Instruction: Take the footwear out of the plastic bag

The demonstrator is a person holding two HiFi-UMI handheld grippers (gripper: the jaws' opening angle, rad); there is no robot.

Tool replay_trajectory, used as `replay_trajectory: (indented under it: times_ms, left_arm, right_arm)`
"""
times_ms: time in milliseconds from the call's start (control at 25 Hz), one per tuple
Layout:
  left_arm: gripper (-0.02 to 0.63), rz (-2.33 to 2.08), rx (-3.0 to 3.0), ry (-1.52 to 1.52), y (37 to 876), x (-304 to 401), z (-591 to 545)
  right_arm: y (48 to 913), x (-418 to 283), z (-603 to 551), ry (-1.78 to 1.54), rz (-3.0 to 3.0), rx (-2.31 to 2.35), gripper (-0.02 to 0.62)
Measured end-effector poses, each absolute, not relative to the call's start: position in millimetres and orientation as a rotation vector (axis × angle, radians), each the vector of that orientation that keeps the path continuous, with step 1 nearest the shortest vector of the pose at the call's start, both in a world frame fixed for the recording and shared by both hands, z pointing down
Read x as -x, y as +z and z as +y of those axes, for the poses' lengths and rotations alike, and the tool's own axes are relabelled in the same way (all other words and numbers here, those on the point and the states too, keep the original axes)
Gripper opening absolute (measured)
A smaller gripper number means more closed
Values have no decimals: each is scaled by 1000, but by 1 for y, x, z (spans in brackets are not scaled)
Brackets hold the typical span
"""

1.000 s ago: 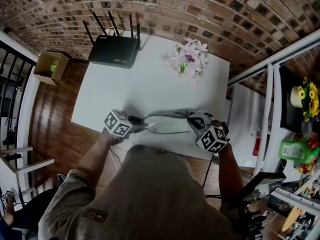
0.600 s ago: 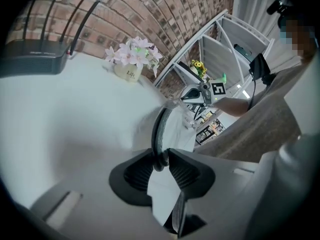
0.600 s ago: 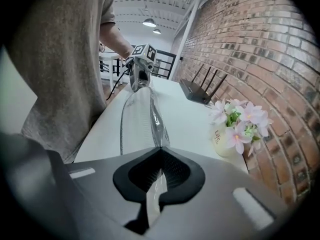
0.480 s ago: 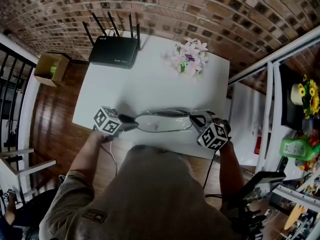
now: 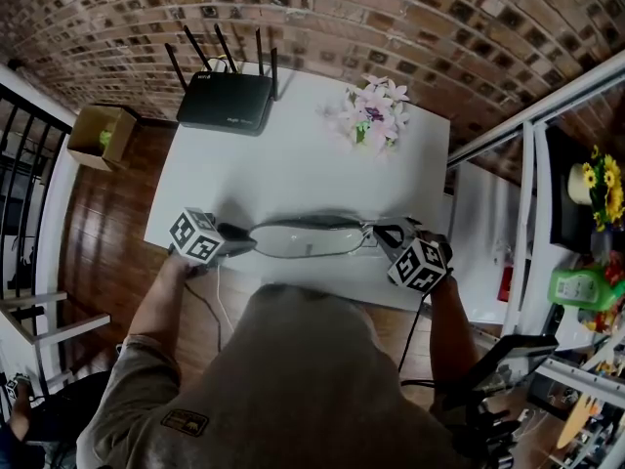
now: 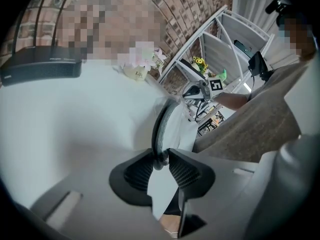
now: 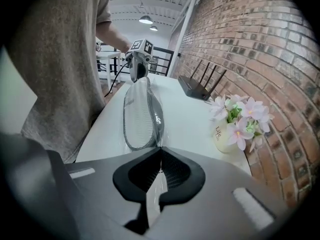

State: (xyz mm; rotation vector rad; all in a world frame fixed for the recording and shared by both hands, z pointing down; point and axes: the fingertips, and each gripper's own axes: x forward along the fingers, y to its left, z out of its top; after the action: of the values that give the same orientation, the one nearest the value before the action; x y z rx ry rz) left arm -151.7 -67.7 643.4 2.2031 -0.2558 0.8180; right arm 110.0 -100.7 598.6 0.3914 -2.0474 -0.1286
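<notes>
Footwear, a flat dark-rimmed slipper sealed in a clear plastic bag, hangs stretched between two claws just above the near edge of a white desk. The left claw is clamped on the slipper's dark rim at one end, gripping it through the film. The right claw is pinched tight on the loose film at the other end, with no shoe between its pads.

The slipper looks light and thin, with a sole likely to bend instead of holding stiff. Its raised rim seems the firmest place to grip. The film appears slick and flimsy, so it could slip off the pads or tear under a hard pull.

Farther back on the desk, a black router with upright antennas and a small pot of pink flowers stand well apart from the bag. A cardboard box sits on the wooden floor to the left and white shelving rises on the right. Nothing lies between the claws and the open desk surface, though the person's own torso is close behind the bag.
</notes>
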Motion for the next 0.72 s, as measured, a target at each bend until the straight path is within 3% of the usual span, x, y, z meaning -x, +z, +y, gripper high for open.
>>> replay_trajectory:
  times_ms: [80,280,440,640,720]
  left_arm:
    - [98,-257,-2215,819,641,151,-69]
    - [98,-249,-2219,841,643,158,-68]
    - [98,-230,-2238,865,641,163,-70]
    - [100,-197,-2278,905,645,169,-70]
    - [101,-172,-2278,914,650,173,-68]
  right_arm:
    - [600,-111,-102,-109,-2036,-396,34]
    - [596,-110,-99,-55,-2008,-388,173]
    - [590,-87,-96,-76,-2002,-305,236]
    - [602,-44,-91,-119,-1970,-131,229]
    - [608,-36,-87,-126,-1941,-88,137]
